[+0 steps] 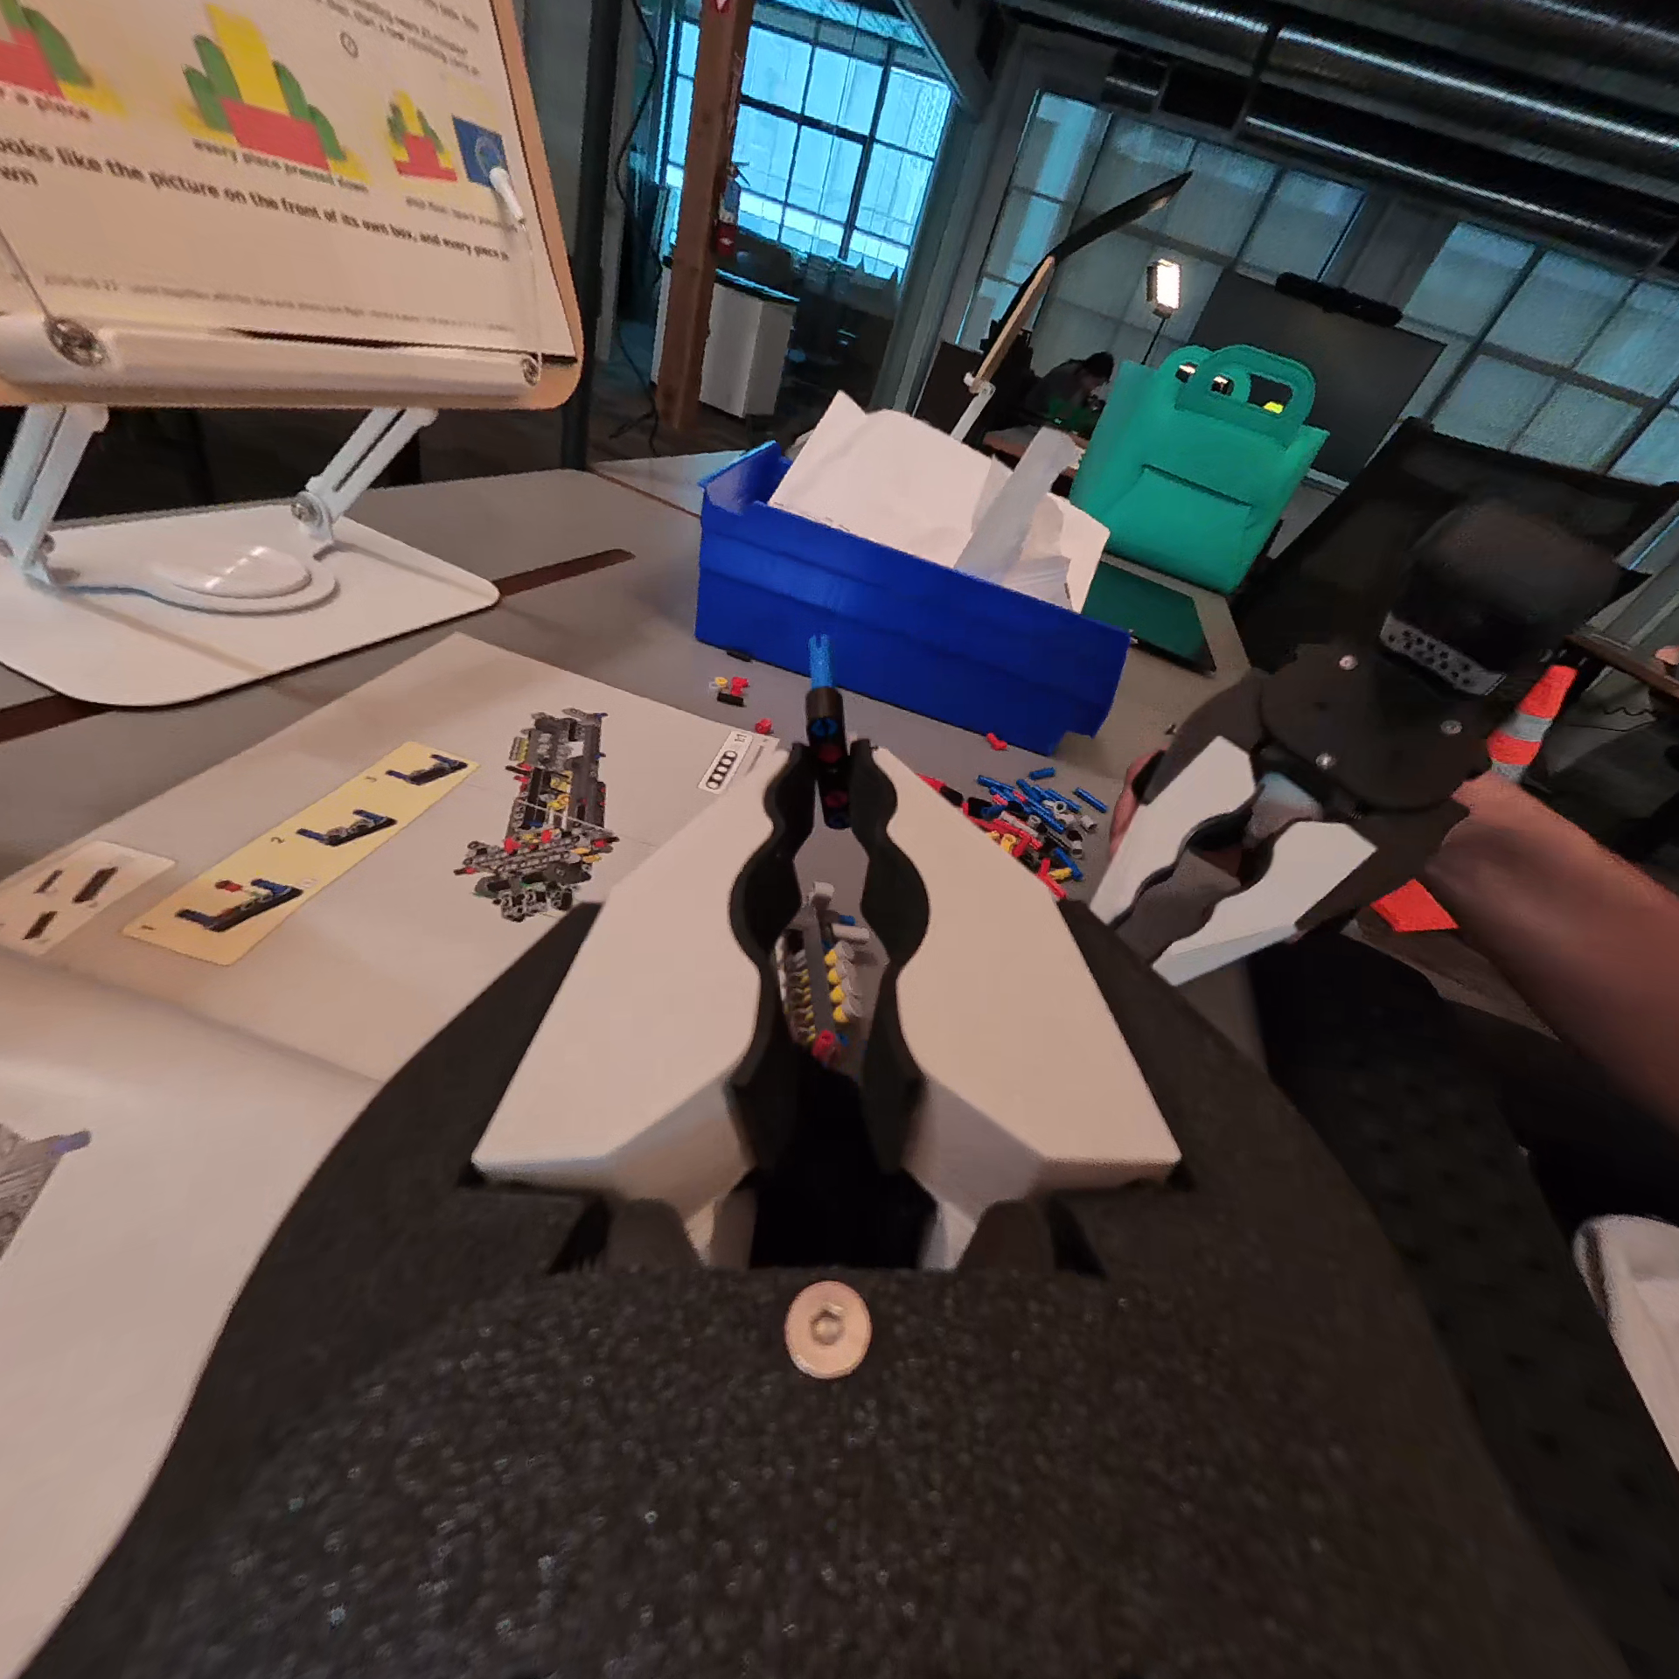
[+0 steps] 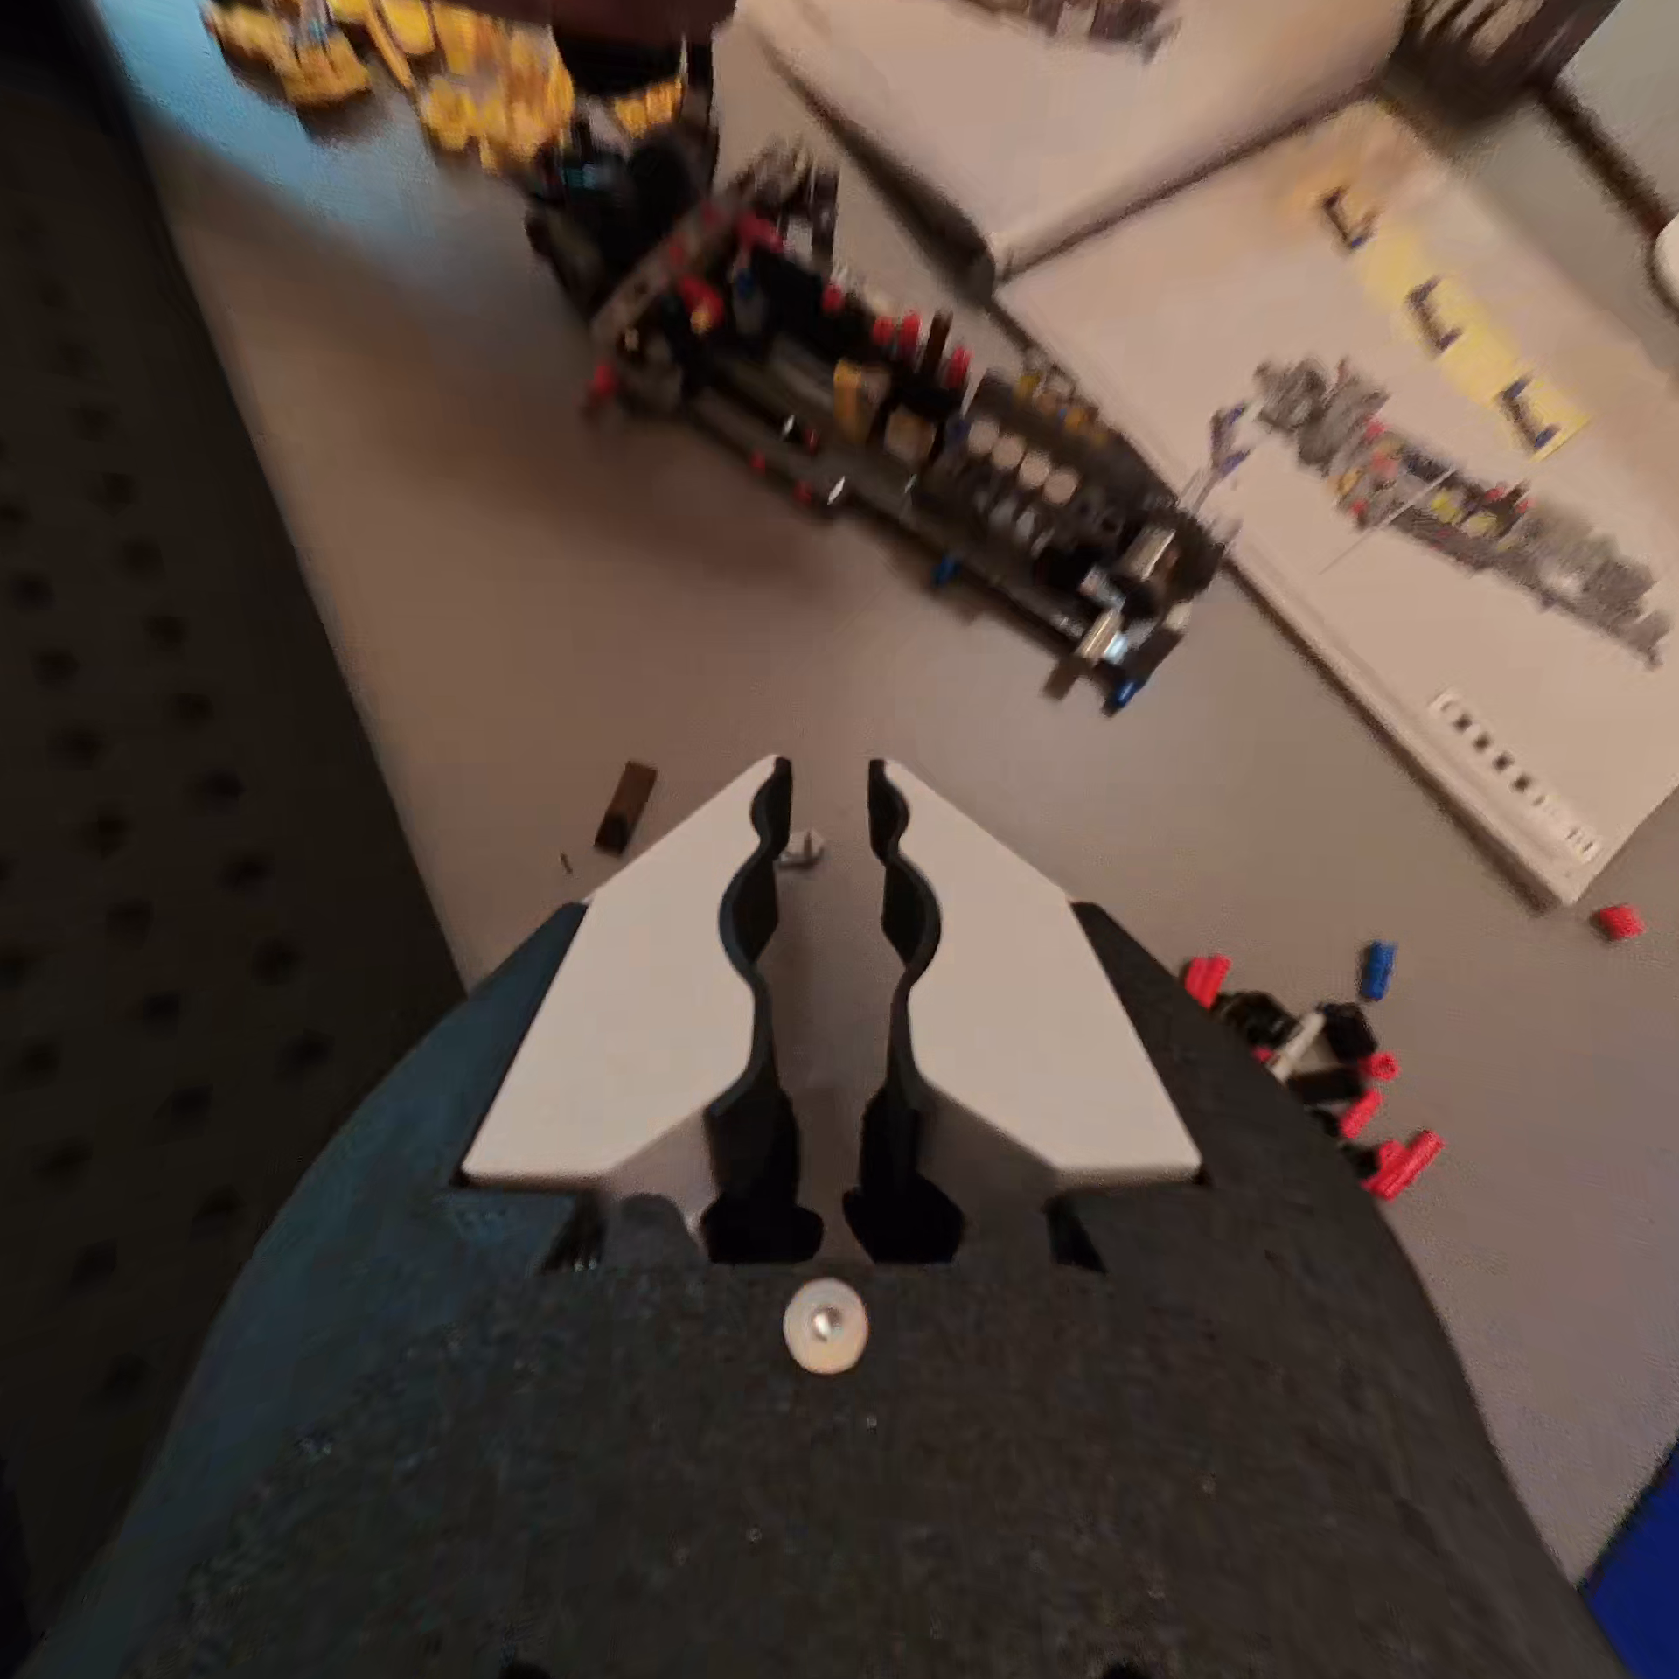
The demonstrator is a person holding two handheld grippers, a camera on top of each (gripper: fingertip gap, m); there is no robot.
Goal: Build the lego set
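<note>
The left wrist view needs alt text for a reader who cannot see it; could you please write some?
The left claw grips a black lego beam tipped with a blue pin above an open instruction booklet. Beyond lie loose lego pieces and a blue bin; the right claw hovers open.

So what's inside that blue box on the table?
White crumpled paper sticks up out of the blue box and fills its top. Anything lying underneath the paper is covered, so I cannot tell what else is in there.
</note>
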